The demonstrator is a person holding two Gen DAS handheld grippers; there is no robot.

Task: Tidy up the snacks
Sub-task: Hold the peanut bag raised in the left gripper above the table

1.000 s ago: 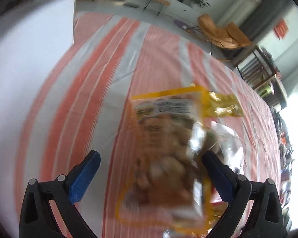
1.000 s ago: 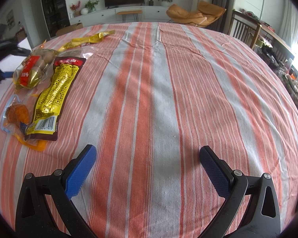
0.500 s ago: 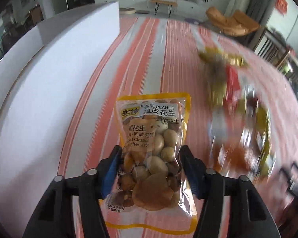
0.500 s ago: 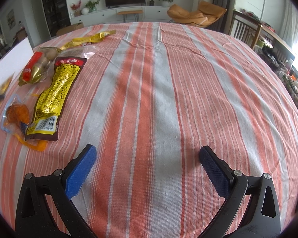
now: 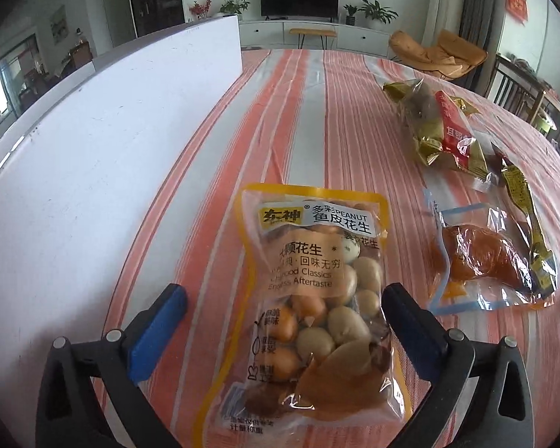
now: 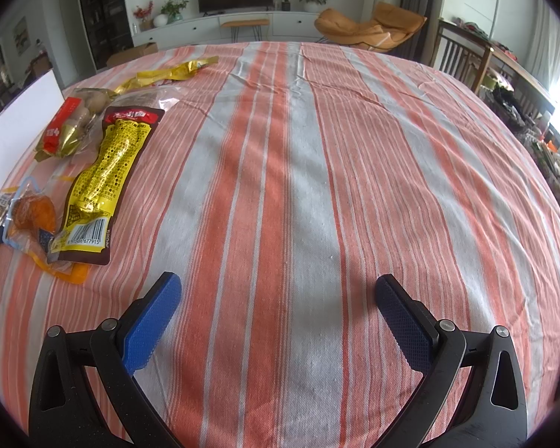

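Step in hand: release of one sorted packet. Peanut packet (image 5: 310,298) laid flat on the striped tabletop (image 5: 347,112), beside the white board (image 5: 104,171), between the pads of the left hand-held gripper (image 5: 283,306). Jaws just opened, now spread wide; left pad clear of the packet, right pad close against its edge, no squeeze evident. Right hand-held gripper (image 6: 278,298) wide and empty over bare cloth. Remaining snacks near: red-and-gold bag (image 5: 440,130), orange pouch (image 5: 481,261), yellow sausage pack (image 6: 108,175). Next move, as judged: withdraw left without dragging the packet, then approach another snack with jaws spread.
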